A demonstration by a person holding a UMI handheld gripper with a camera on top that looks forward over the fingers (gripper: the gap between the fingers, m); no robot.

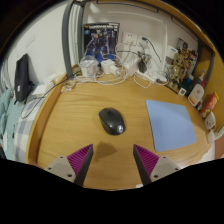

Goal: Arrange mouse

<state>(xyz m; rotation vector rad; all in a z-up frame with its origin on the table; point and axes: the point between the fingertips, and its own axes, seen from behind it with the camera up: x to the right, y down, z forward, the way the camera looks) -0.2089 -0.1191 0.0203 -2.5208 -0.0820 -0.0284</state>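
- The worktop looks like light wood, smooth, with a soft matt sheen.
- The mouse on it is dark plastic with a dull, slightly glossy back.
- The mouse pad just right of the mouse looks like pale blue cloth or foam, matt and flat.
- The poster on the wall beyond the mouse is printed paper, faintly glossy.
- The tongs, nearer than the mouse and spread wide apart, carry magenta pads with a ribbed, matt face.
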